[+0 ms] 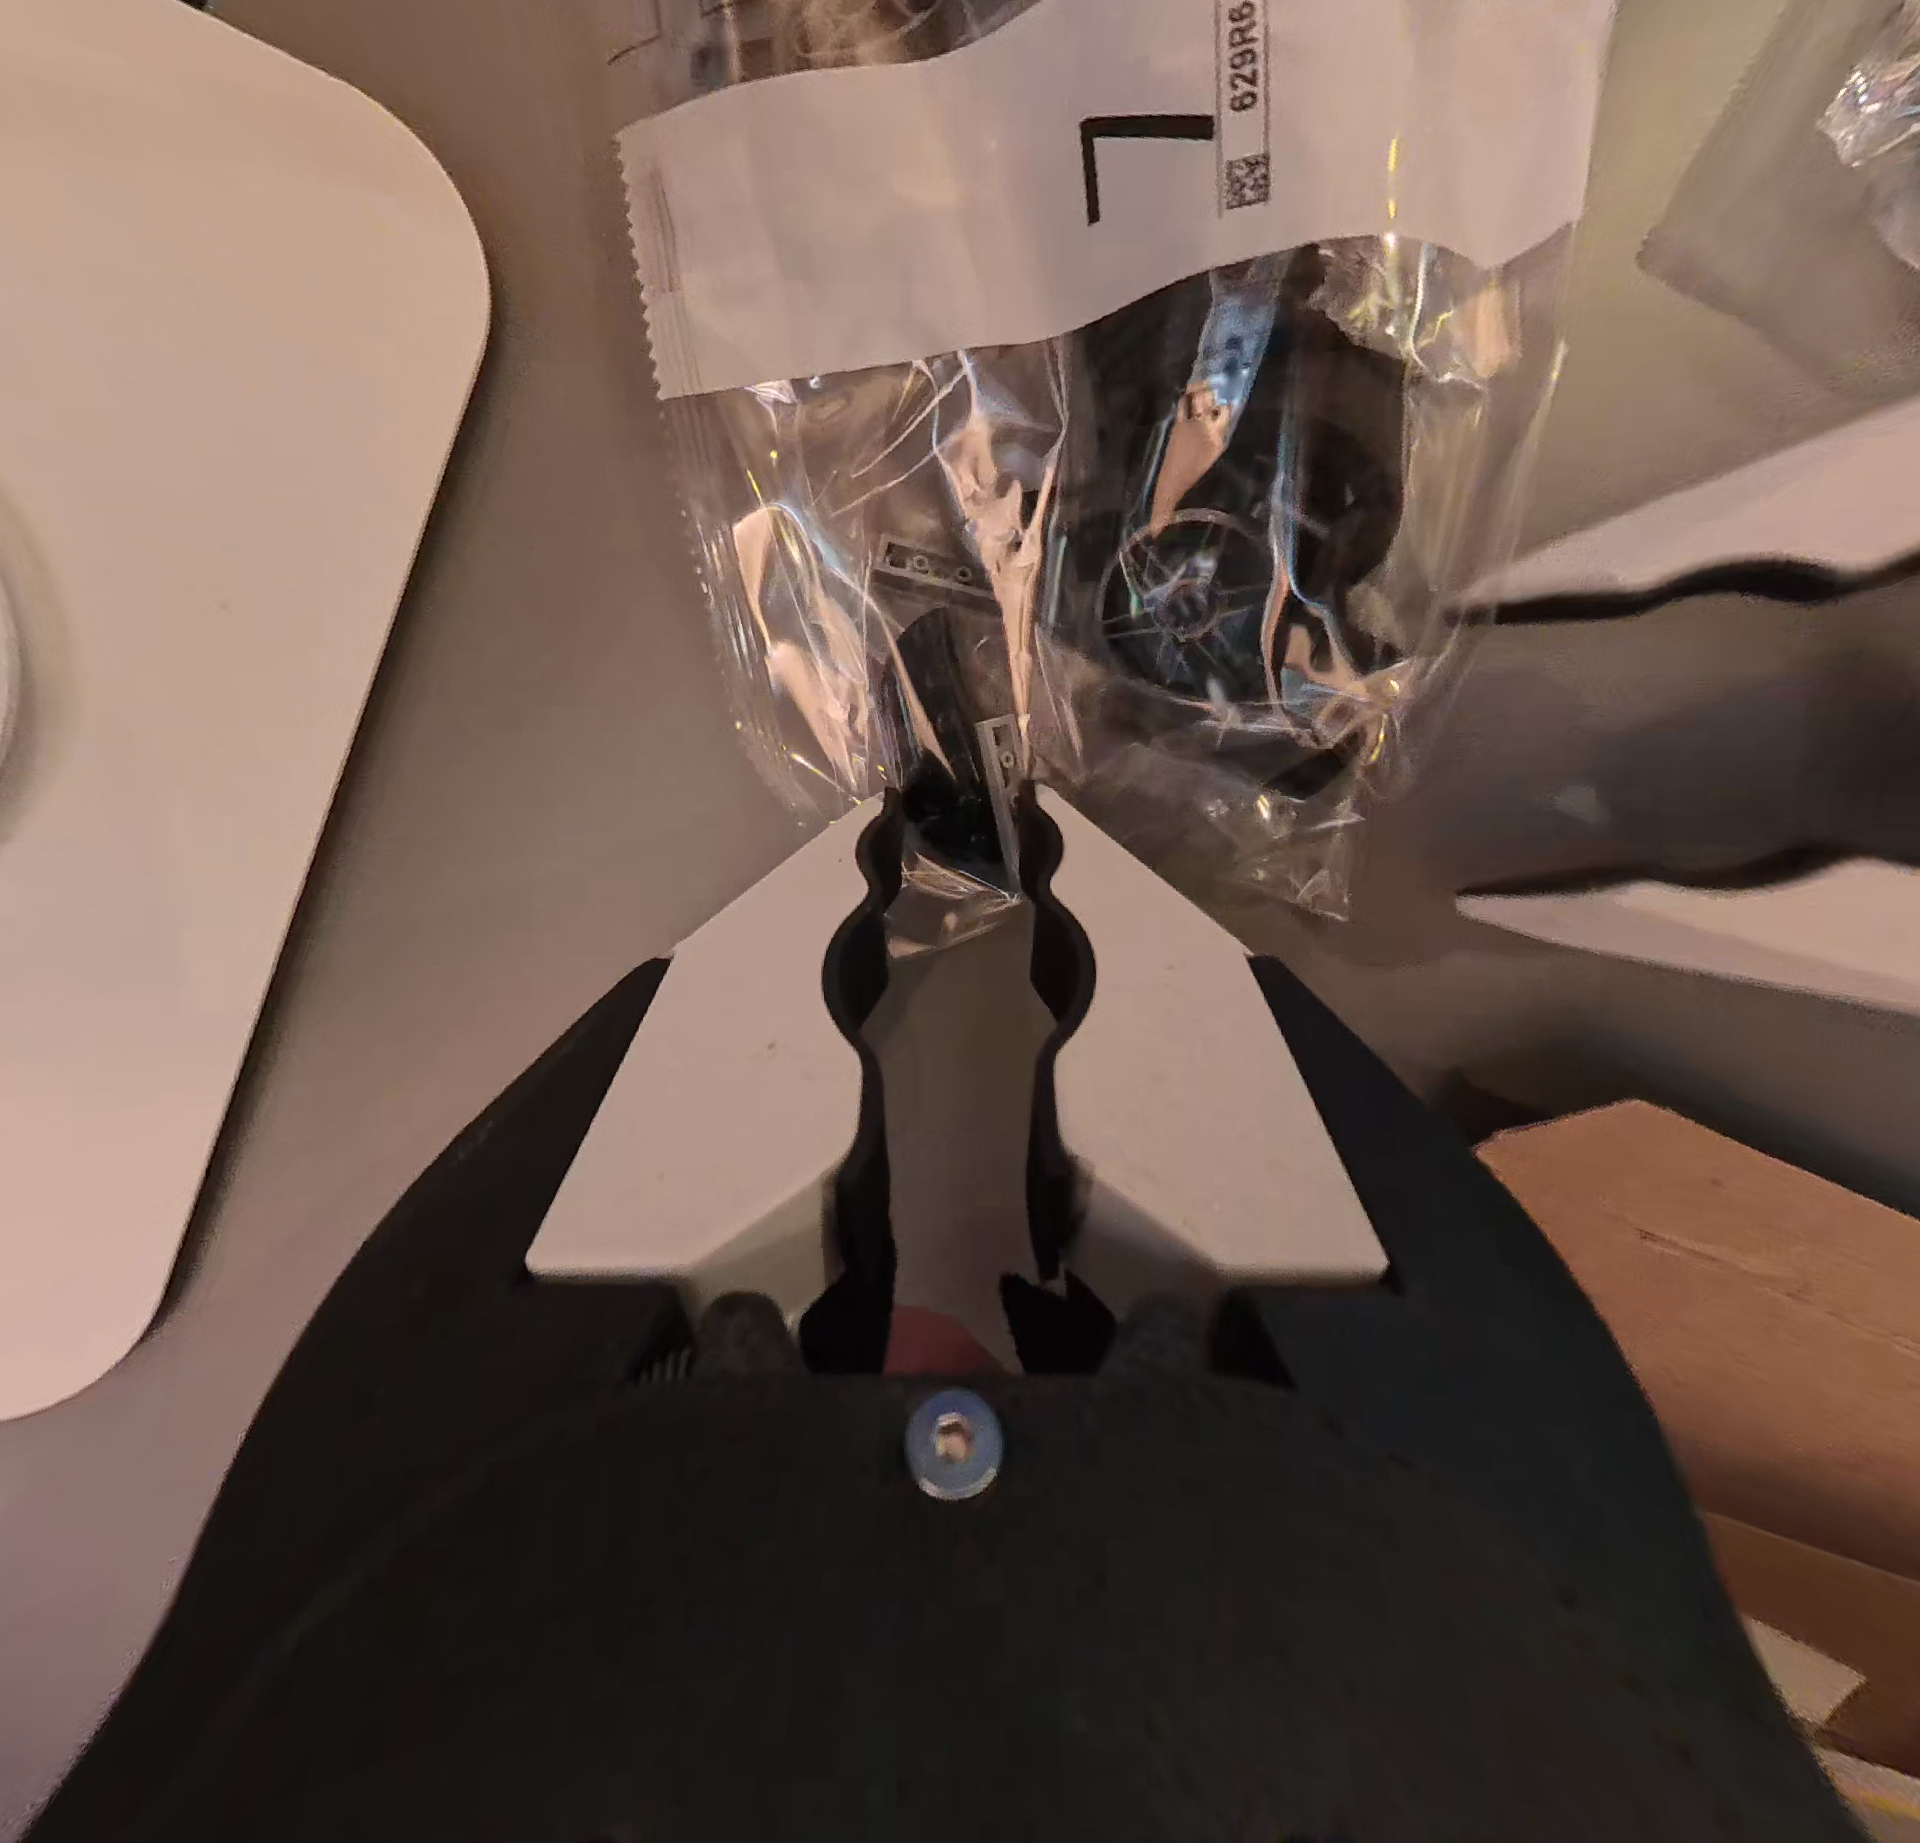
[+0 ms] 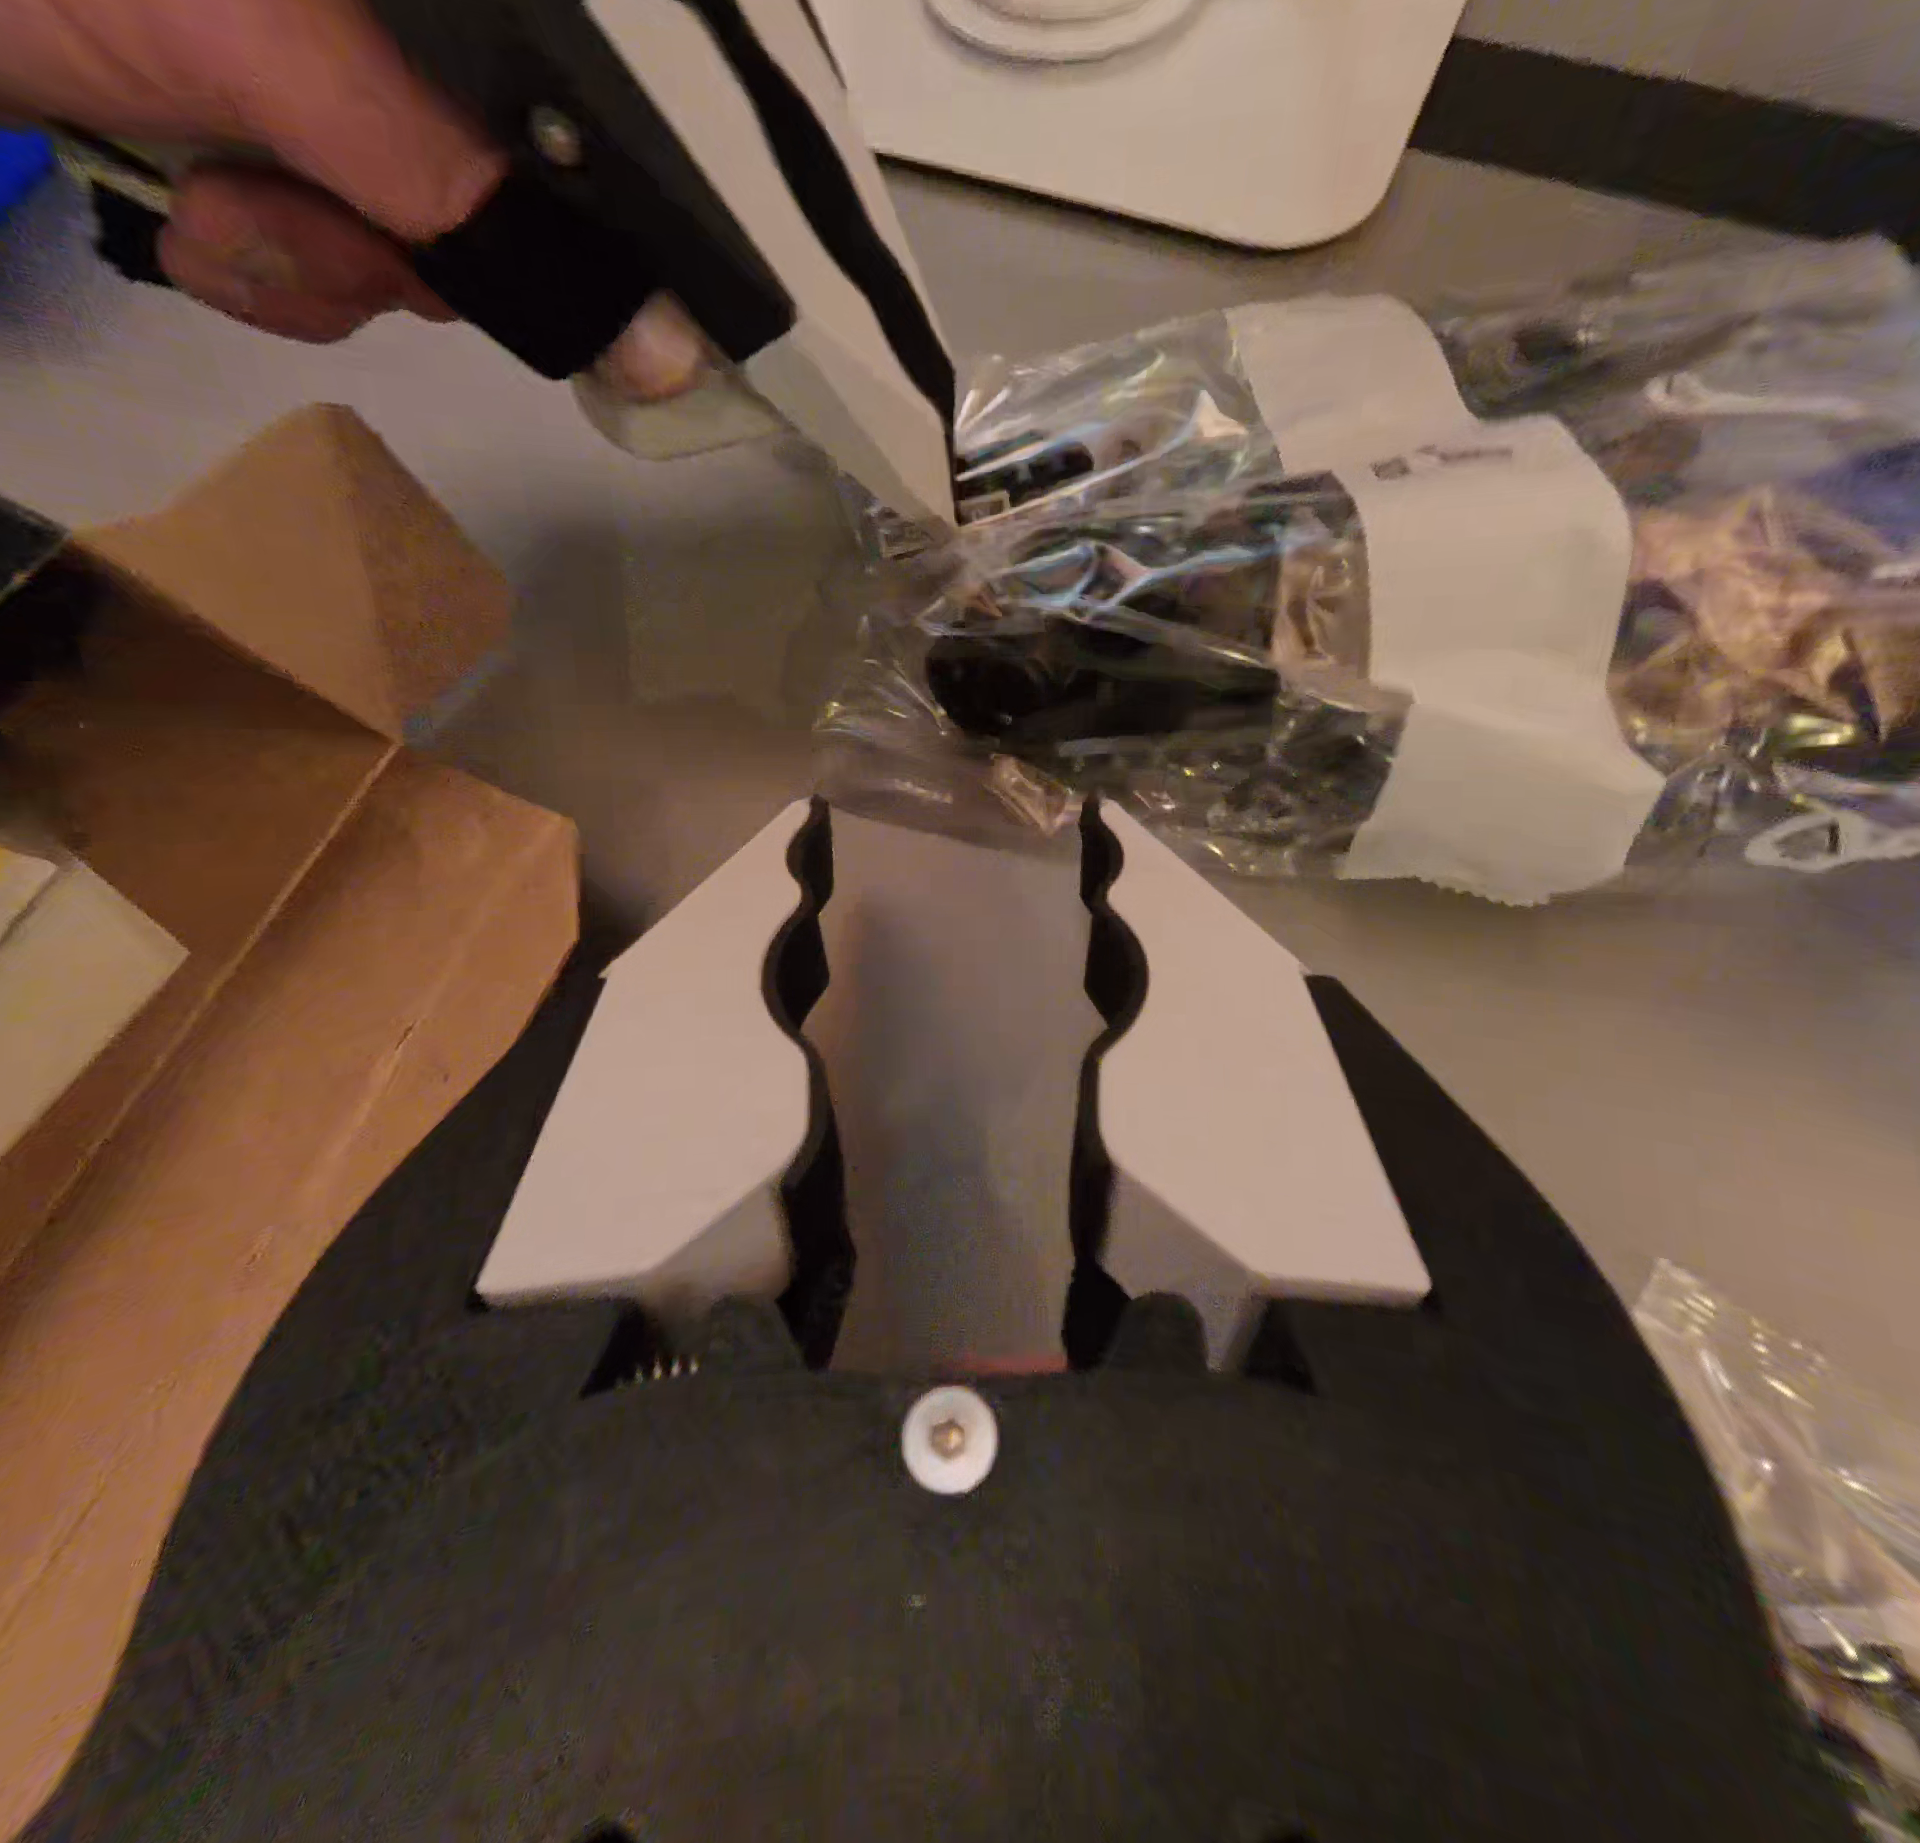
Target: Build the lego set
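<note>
A clear plastic bag of Lego parts (image 1: 1091, 567) with a white paper band lies on the grey table; black and grey pieces and a black wheel show through it. My left gripper (image 1: 958, 806) is shut on the bag's near corner, with plastic and a dark piece between its tips. In the right wrist view the same bag (image 2: 1195, 609) lies ahead, and the left gripper (image 2: 940, 463) pinches its left end from above, held by a hand (image 2: 208, 79). My right gripper (image 2: 951, 822) is open and empty, its tips just short of the bag's near edge. The right gripper's fingers (image 1: 1662, 733) enter the left wrist view from the right.
A white rounded tray or base (image 1: 187, 650) lies to the left, also seen far back (image 2: 1143, 110). An open brown cardboard box (image 2: 260, 806) stands left of my right gripper. More clear bags of parts lie beyond (image 2: 1766, 598) and at the near right (image 2: 1787, 1481).
</note>
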Demonstrator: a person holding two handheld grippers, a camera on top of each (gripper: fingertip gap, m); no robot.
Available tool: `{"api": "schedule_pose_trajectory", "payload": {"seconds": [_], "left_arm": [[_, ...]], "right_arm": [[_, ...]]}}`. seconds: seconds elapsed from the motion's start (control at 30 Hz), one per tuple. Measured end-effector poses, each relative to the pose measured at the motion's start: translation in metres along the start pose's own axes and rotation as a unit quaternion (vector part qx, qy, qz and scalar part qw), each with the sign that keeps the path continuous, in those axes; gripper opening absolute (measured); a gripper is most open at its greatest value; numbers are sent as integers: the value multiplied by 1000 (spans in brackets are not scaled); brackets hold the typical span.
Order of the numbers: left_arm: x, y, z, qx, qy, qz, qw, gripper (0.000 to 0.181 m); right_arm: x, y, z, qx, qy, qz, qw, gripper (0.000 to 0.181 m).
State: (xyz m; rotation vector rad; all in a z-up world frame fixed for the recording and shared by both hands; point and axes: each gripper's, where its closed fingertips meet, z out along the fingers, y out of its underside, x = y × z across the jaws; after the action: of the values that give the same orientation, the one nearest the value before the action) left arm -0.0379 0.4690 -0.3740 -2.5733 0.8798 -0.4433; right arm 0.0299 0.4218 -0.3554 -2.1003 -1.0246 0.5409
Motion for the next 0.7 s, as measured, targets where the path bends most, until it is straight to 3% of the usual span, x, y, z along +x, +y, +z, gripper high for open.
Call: {"api": "schedule_pose_trajectory", "payload": {"seconds": [0.1,0.27,0.43,0.7], "left_arm": [[2,-2,2,-2,-4,-2,1000,20],[6,-1,2,-7,-22,-9,1000,20],[11,1,2,-8,-23,-24,999,19],[25,2,4,8,-11,-15,1000,13]], "right_arm": [[-15,9,7,-29,15,-36,999,54],[-13,4,17,-17,90,-38,995,59],[8,1,19,-19,138,-62,988,43],[19,5,3,-20,103,-91,990,19]]}}
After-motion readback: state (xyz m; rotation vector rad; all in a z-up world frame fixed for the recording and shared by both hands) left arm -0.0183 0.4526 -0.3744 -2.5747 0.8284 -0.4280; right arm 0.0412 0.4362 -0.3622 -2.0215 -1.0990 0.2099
